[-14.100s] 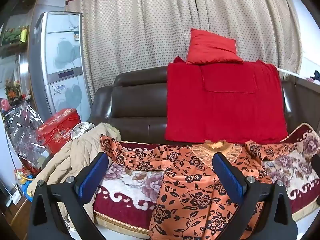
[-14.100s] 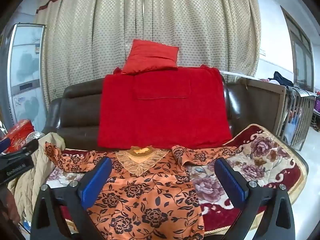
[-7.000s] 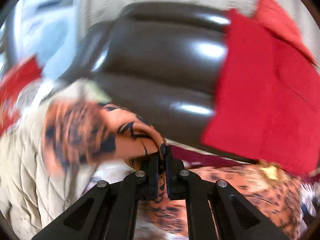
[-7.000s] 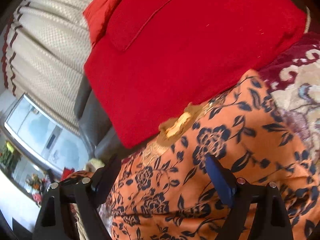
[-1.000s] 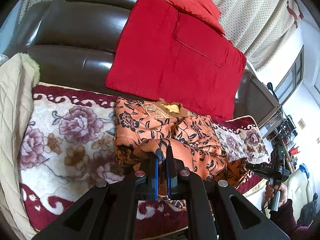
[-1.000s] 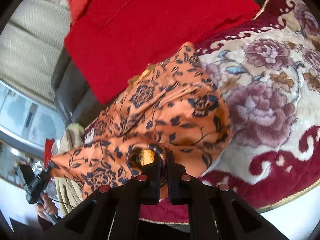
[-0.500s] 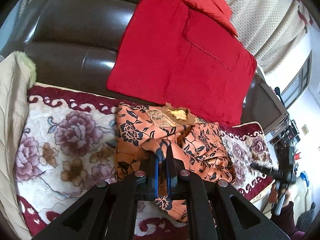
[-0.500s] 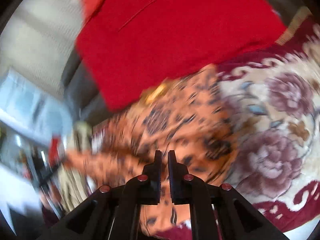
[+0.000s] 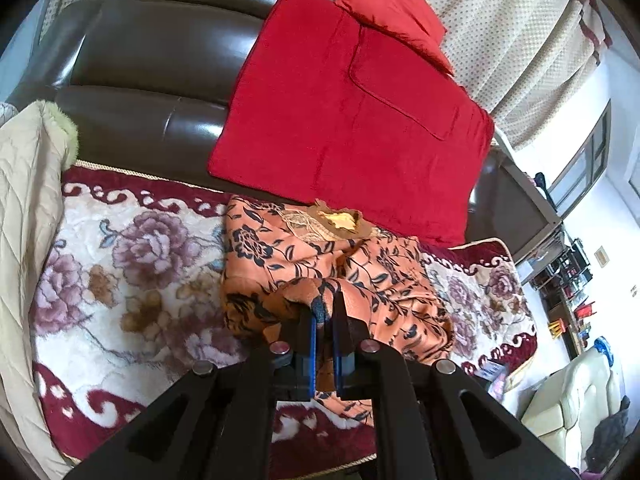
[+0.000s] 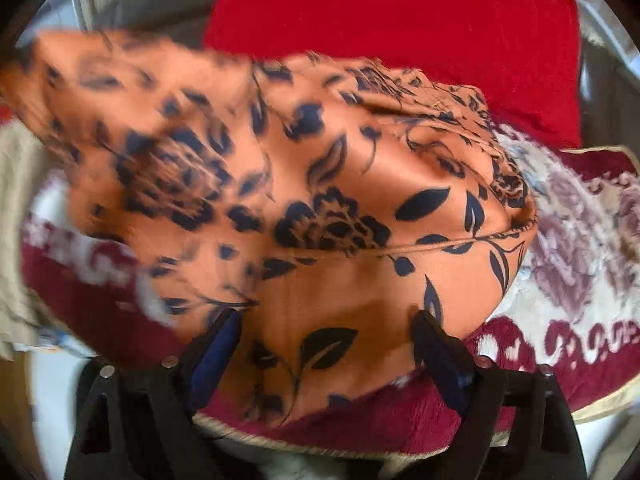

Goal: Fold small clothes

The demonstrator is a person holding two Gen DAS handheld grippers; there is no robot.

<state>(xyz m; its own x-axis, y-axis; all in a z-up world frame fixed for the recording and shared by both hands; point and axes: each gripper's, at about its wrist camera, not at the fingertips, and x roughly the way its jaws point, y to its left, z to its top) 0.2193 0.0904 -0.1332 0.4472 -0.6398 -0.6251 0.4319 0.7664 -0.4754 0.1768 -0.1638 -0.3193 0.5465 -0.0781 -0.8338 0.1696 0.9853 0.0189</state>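
An orange garment with a dark flower print [image 9: 352, 264] lies bunched on the flowered sofa cover [image 9: 132, 264], its gold collar toward the sofa back. My left gripper [image 9: 325, 312] is shut on a raised fold of it near the front. In the right wrist view the same garment [image 10: 320, 200] fills the frame, blurred on the left. My right gripper [image 10: 326, 344] hovers just over its near part with jaws opening wide; cloth lies between the blue pads [image 10: 218, 344] without being pinched.
A red blanket [image 9: 352, 128] and red cushion [image 9: 392, 16] drape the brown leather sofa back [image 9: 152, 60]. A beige quilted coat [image 9: 24, 208] lies at the left end. Shelves and a pale armchair [image 9: 572, 400] stand beyond the sofa's right side.
My right gripper let go of the garment edge it was pinching, spread its jaws, rolled and swung in over the cloth. The left gripper kept its hold, with the garment now more gathered.
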